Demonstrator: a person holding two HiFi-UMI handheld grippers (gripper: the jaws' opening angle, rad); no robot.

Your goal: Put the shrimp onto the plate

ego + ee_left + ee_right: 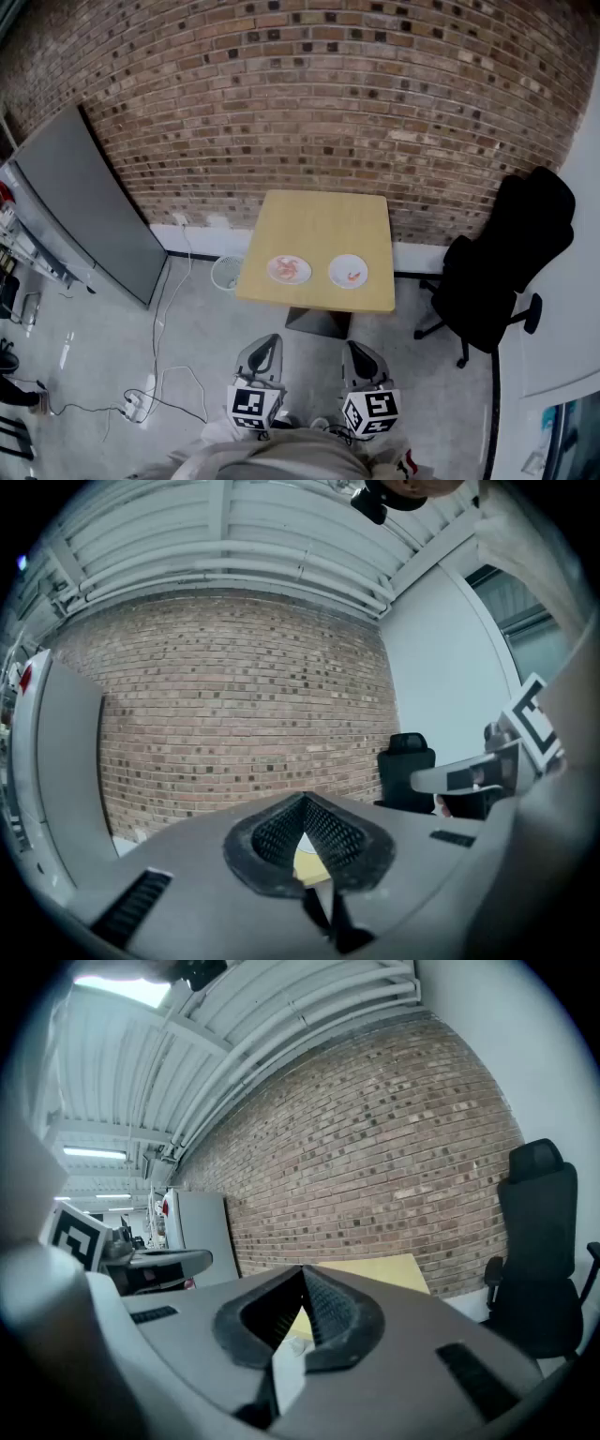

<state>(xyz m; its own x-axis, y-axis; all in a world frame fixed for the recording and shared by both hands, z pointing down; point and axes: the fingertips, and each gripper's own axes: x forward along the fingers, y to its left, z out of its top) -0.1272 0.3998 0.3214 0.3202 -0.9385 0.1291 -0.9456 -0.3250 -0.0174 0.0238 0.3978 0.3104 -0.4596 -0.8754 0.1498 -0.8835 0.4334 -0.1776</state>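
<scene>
Near the front edge of the bench (319, 220) two plates sit side by side. The left plate (272, 273) carries a pink cluster of shrimp (292, 270). The right plate (334, 267) shows one smaller pink piece (too small in the head view to say whether it is a shrimp too).

Neither claw holds anything. The left claw (269, 342) is clenched, its pads meeting at the tips with nothing between them, and the right claw (356, 349) looks clenched and empty in its own view. Both sit close to the person's body, well apart from the bench and pointing roughly level toward it.

I judge the task barely under way. The approach, a pick and a set-down are all left to do.

Room to move is generous, with open floor (309, 323) up to the front edge. A black office chair (497, 262) stands off the right edge, a white wire basket (225, 273) sits by the front left corner, and cables (159, 380) trail further left. All of these lie off a straight walk-in. The far edge backs onto the brick wall (328, 103).
</scene>
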